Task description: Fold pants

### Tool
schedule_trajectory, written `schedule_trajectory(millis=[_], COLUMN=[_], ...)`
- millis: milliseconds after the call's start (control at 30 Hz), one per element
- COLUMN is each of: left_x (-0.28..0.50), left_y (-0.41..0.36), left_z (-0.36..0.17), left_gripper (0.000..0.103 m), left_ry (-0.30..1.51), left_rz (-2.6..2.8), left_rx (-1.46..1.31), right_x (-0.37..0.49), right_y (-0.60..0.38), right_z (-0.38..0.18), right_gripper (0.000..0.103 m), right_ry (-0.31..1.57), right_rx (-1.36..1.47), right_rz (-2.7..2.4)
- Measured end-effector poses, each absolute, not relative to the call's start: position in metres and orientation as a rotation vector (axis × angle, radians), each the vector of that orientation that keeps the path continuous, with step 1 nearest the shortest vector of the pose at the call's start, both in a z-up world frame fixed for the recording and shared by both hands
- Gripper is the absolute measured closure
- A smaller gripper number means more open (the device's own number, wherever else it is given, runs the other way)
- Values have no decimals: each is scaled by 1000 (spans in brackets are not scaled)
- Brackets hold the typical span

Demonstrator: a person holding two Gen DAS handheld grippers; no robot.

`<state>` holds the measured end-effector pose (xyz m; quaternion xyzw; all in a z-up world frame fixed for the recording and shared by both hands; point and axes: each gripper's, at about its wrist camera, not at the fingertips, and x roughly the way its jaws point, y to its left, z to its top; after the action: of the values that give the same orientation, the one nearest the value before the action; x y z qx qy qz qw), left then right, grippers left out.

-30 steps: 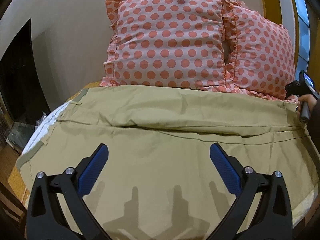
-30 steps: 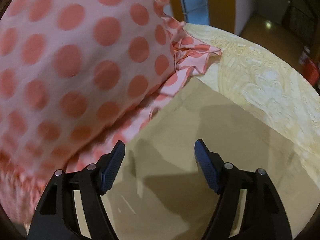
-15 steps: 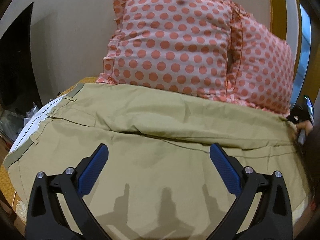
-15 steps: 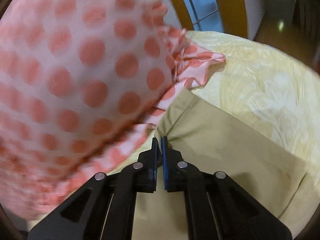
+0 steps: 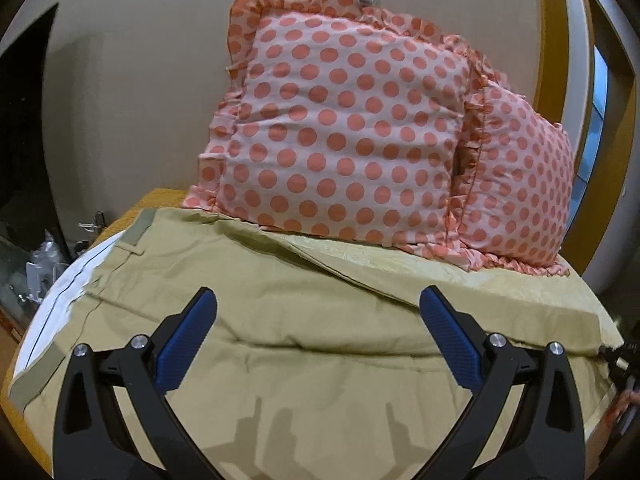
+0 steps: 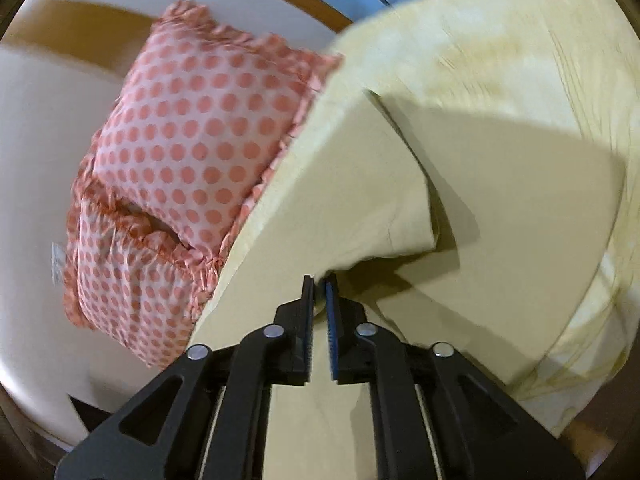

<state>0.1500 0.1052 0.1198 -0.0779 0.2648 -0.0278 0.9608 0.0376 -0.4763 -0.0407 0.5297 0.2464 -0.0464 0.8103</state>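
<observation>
Since a second ago, the right gripper (image 6: 320, 286) has snapped shut on a corner of the pants (image 5: 320, 320) and pulled it away from the pillows (image 5: 360, 140), so a strip of the yellow bedspread (image 5: 400, 260) now shows between them.

On the left side, the left gripper (image 5: 316, 320) hangs over the pants with its blue fingers (image 5: 188, 340) spread wide apart. It holds nothing and does not seem to touch the cloth. The waistband (image 5: 136, 232) lies at the far left of the bed, with the white lining showing beside it. The tan pants are spread flat across the bed, in front of the two spotty pillows.

On the right side, the right gripper's fingers are pressed nearly together with a little pinch of tan cloth between their tips. The leg end (image 6: 380, 200) is lifted up and hangs in a loose fold above the other leg.

What could go wrong? The pinch looks very small, just at the fingertips. If the right gripper pulls fast or far, the cloth could slip out and flop down crooked. Nothing holds the waistband end down, so the whole pair could slide along the bed instead of folding. The lifted fold could also land bunched up and leave wrinkles.
</observation>
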Motion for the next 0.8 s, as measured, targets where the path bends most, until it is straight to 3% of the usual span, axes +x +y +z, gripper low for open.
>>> schedule_trajectory(millis=[33,200,233,300,467,567,667,700,733,800], left_x=[159,207,216,235,281,306,328,331,330,313], left_y=[107,126,129,139,145,145,148,152,155,159], left_z=[119,103,100,93,77,65,47,38,32,35], left_gripper=[2,2,2,2,5,15,57,89,98,98], left_ry=[553,647,660,683,782,854,930,962,971,935], left_rz=[-55,-33,-35,-37,-5,24,60,56,35,27], left_rx=[-167,-288,-320,-414,-493,-479,-481,-505,-533,-548], right_x=[37,44,47,59,45,40,39,39,40,37], right_y=[-478,-477,-478,-479,-498,-498,-498,-498,-498,-497], right_z=[-42,-41,-42,-43,-42,-35,-29,-28,-27,-24], right_gripper=[74,72,76,101,102,102,102,102,102,102], right_ry=[534,516,505,498,373,354,336,336,335,332], right_rx=[1142,1151,1145,1112,1182,1153,1149,1146,1144,1134], right_rz=[-101,-118,-119,-97,-53,-49,-42,-44,-43,-48])
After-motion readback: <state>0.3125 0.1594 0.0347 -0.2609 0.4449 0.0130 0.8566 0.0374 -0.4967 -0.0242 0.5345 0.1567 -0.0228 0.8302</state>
